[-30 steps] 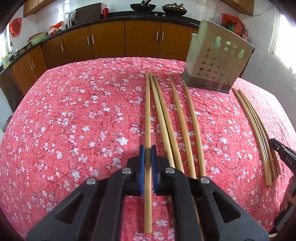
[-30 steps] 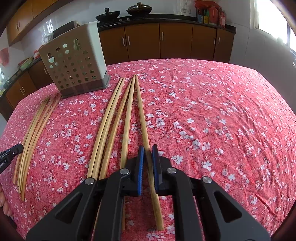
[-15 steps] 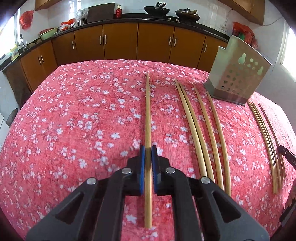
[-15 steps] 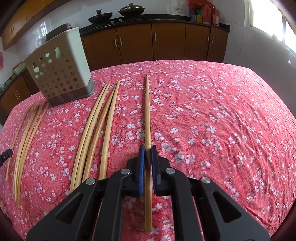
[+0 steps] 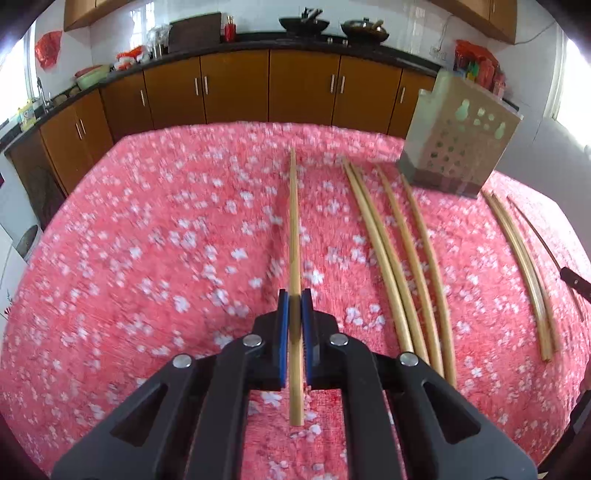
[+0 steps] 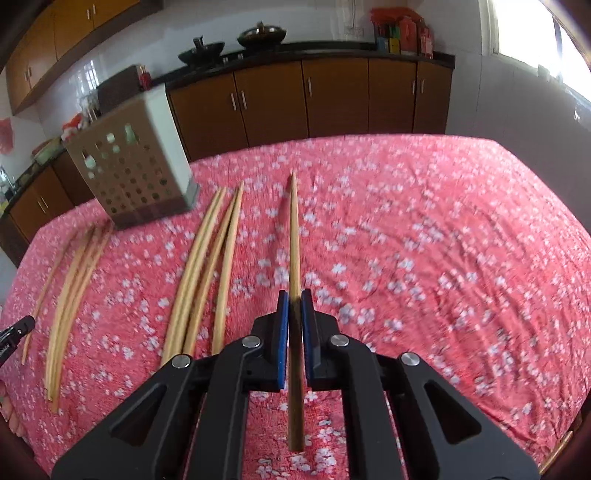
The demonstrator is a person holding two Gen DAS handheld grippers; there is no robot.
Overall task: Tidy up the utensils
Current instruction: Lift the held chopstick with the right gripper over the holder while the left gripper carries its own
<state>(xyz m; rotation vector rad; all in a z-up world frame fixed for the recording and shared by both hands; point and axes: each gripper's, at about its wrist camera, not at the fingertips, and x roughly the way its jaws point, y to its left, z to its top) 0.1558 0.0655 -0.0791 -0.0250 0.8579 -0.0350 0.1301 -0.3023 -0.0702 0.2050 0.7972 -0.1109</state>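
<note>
Chopstick, left wrist view: one bamboo chopstick (image 5: 294,236) is pinched between the blue pads of the left gripper (image 5: 294,325); the jaws are closed onto it, its tip points away toward the cabinets and its butt end sticks out behind the pads.
Landmark: perforated metal utensil holder (image 5: 460,147) stands upright at the far right of the table.
Loose chopsticks: four (image 5: 402,258) lie on the cloth just left of the holder's base; a thinner bundle (image 5: 524,266) lies to the holder's right.
Surface: red tablecloth with white blossoms (image 5: 147,258), blurred by motion.
Room: brown cabinet doors (image 5: 236,88) run behind the holder under a dark counter carrying two woks (image 5: 304,24); a window glares at the right edge.
Other tool: a black tip (image 5: 574,282) shows at the right edge, beyond the thin bundle.

Chopstick, right wrist view: a second chopstick (image 6: 294,240) is clamped in the same way by the right gripper (image 6: 294,325), jaws closed against it, tip pointing away.
Holder: utensil holder (image 6: 136,166) stands at far left.
Loose chopsticks: four (image 6: 207,266) lie just right of the holder's base, and the thin bundle (image 6: 74,280) lies in front of it to the left.
Surface: the cloth (image 6: 443,240) right of the held chopstick is wrinkled.
Room: cabinets (image 6: 332,99) and white tiled wall behind the holder; a bright window at upper right.
</note>
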